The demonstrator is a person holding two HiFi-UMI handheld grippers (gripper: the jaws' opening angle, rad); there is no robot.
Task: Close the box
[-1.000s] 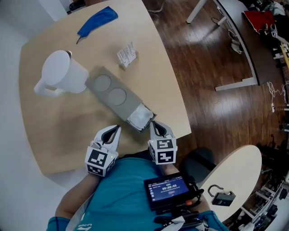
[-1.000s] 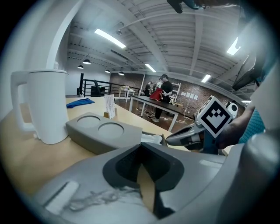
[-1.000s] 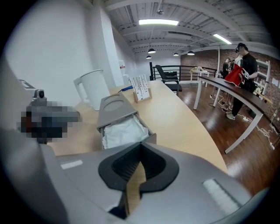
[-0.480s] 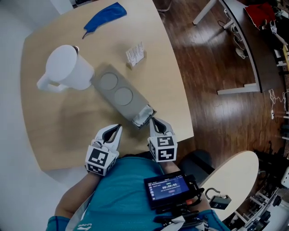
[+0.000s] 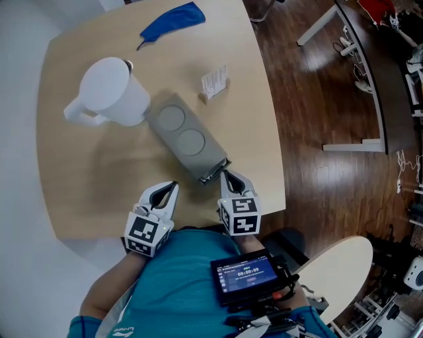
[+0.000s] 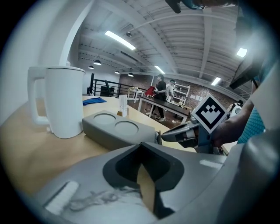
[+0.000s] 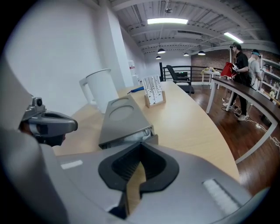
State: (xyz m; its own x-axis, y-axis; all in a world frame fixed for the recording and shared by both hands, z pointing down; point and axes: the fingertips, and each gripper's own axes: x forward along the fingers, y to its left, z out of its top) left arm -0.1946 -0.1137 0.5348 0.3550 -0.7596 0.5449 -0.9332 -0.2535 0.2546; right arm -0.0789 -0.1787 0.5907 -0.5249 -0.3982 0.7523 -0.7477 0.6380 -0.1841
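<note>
Box (image 5: pixel 188 137) lies on the worktop (image 5: pixel 86 191), near end almost closed, a slit left. Your right gripper (image 5: pixel 227 176) and left gripper (image 5: pixel 169 189) are both closed, empty. Next move is probably pushing that end flush.

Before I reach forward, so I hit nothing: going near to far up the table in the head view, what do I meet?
Box → card stand → blue cloth. Jug left out: it overlaps the box.

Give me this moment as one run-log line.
step: close box | box: drawer almost in, thin gap left | right claw: shut, tip at drawer end | left claw: shut, empty, off the box
</note>
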